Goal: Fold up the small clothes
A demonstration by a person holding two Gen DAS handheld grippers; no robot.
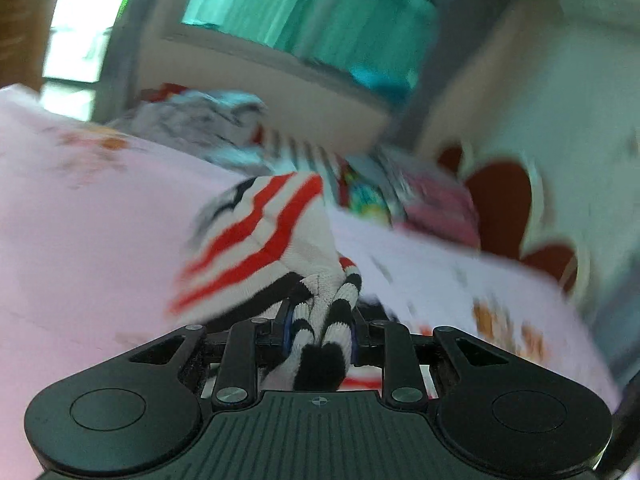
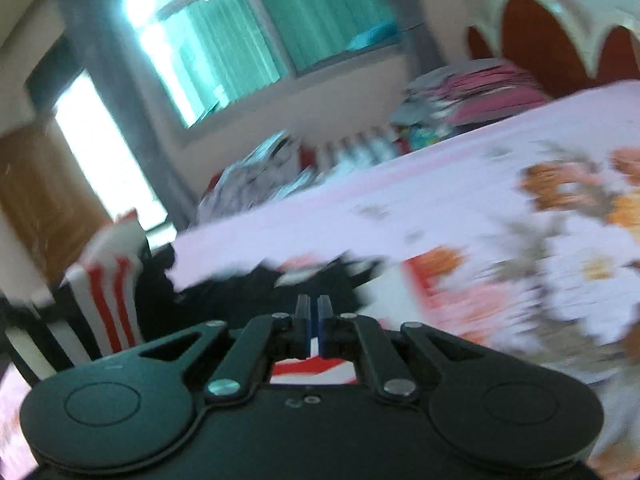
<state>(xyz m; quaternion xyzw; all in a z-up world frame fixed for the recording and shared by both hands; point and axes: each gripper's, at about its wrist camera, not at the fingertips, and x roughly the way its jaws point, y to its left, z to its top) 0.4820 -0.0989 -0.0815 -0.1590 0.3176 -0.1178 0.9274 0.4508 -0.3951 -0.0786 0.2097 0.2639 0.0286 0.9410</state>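
Note:
A small white garment (image 1: 256, 240) with red stripes and black-and-white striped cuffs hangs bunched from my left gripper (image 1: 320, 312), which is shut on its striped end above the pink floral bedsheet (image 1: 80, 220). In the right wrist view the same garment (image 2: 108, 292) shows at the far left, with more red-and-white cloth under the gripper body. My right gripper (image 2: 314, 304) is shut, its pads almost touching, and I see nothing pinched between them. Dark cloth lies blurred just ahead of it on the sheet (image 2: 360, 208). Both views are smeared by motion.
A loose pile of unfolded clothes (image 1: 200, 120) (image 2: 256, 176) sits at the bed's far edge under the window. A stack of folded pink and patterned clothes (image 1: 436, 204) (image 2: 480, 92) lies by the red and white headboard (image 1: 500, 200) (image 2: 536, 36).

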